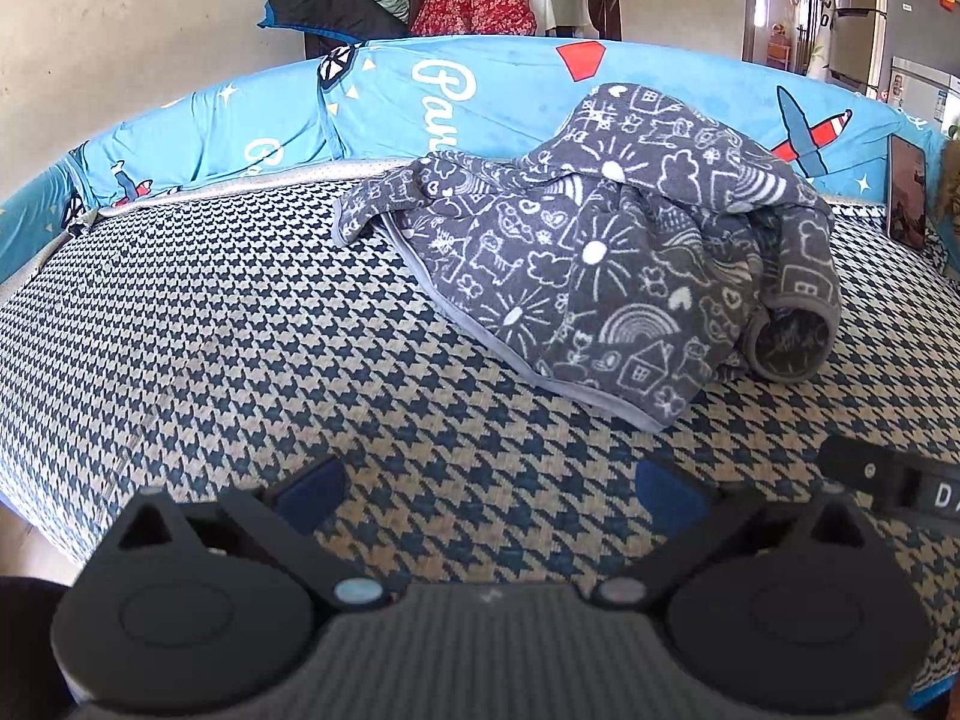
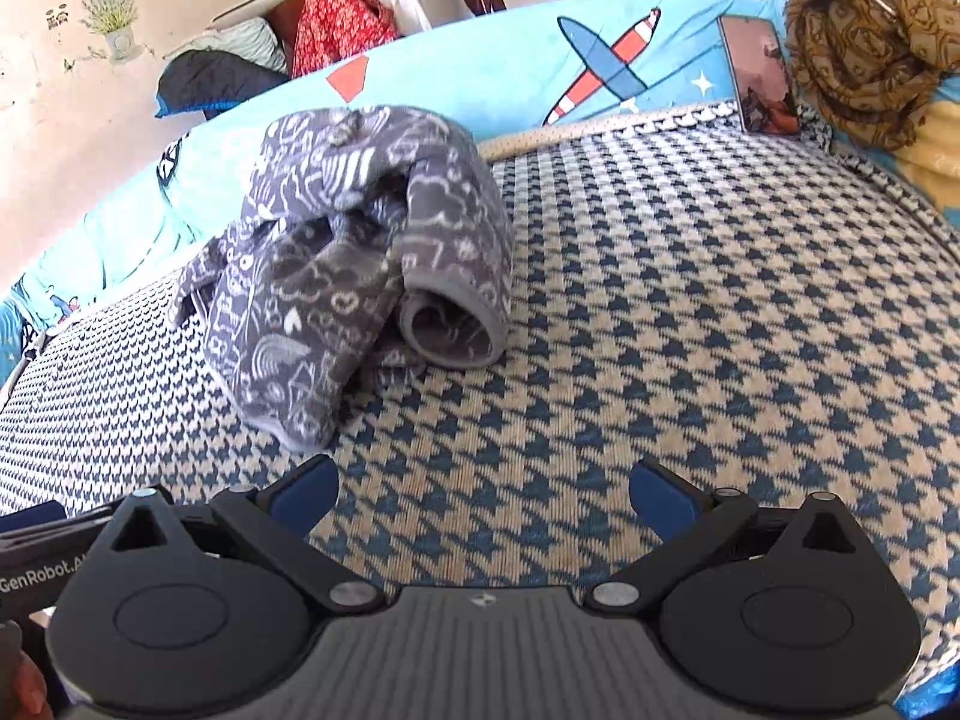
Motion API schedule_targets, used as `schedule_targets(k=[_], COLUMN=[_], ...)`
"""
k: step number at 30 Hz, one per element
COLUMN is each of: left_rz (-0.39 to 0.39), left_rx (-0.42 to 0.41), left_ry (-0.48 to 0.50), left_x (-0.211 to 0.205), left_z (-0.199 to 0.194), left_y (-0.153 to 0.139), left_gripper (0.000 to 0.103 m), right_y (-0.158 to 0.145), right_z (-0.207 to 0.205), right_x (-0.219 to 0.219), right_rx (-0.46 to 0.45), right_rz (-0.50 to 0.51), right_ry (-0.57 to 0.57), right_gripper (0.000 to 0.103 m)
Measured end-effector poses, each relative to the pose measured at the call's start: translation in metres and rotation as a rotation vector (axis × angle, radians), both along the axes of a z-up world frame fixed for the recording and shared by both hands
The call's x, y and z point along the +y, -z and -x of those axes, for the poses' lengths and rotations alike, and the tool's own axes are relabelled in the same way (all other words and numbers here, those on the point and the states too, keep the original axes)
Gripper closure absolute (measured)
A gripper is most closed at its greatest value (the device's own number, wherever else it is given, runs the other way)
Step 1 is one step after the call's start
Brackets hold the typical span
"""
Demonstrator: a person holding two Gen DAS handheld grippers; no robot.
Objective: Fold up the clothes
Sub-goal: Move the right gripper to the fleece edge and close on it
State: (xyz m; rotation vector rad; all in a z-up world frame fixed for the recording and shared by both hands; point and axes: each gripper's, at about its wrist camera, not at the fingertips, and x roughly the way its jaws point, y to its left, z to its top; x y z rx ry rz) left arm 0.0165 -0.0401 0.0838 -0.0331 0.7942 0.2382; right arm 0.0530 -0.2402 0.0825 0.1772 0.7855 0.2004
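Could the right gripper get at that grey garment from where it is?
Probably yes: the right gripper is open, and only bare mat lies between it and the crumpled garment, ahead to its left.

Domestic living room, houndstooth-covered sofa seat (image 1: 240,330), blue cartoon-print cover (image 1: 480,90) over its backrest, flower decals (image 2: 111,15) on wall, refrigerator (image 1: 864,12) beyond doorway, clothing heaped behind.

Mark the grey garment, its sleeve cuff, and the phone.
grey garment (image 1: 600,252), left wrist view, on the crumpled body.
sleeve cuff (image 2: 453,330), right wrist view, inside the open end.
phone (image 2: 762,75), right wrist view, mid-screen.
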Motion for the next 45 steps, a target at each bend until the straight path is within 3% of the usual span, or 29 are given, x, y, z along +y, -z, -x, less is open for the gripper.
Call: schedule_targets(k=[7,16,25,30,33,37,41,45], left_rz=[-0.006,0.006,0.024,0.03,0.06,0.118,0.115,0.134], left_rx=[0.0,0.007,0.033,0.031,0.055,0.074,0.076,0.083], left_ry=[0.003,-0.006,-0.036,-0.065,-0.083,-0.092,-0.097,-0.136], left_x=[0.007,0.029,0.05,0.063,0.07,0.079,0.084,0.095], left_z=[-0.021,-0.06,-0.114,-0.142,-0.154,-0.164,-0.168,-0.166], left_y=[-0.001,-0.003,0.007,0.011,0.015,0.019,0.02,0.02], left_gripper=[0.0,0.0,0.0,0.0,0.0,0.0,0.0,0.0], right_y=[-0.013,-0.035,-0.058,-0.06,-0.053,-0.038,-0.027,-0.028], right_z=[-0.022,-0.046,-0.081,-0.1,-0.114,-0.134,-0.142,-0.139], right_x=[0.01,0.027,0.052,0.082,0.1,0.115,0.116,0.11], right_rx=[0.003,-0.145,-0.27,-0.336,-0.33,-0.276,-0.231,-0.249], right_rz=[0.018,0.125,0.126,0.191,0.218,0.259,0.254,0.235], right_ry=[-0.109,-0.125,-0.158,-0.211,-0.236,-0.222,-0.199,-0.176], right_gripper=[0.0,0.0,0.0,0.0,0.001,0.02,0.044,0.051])
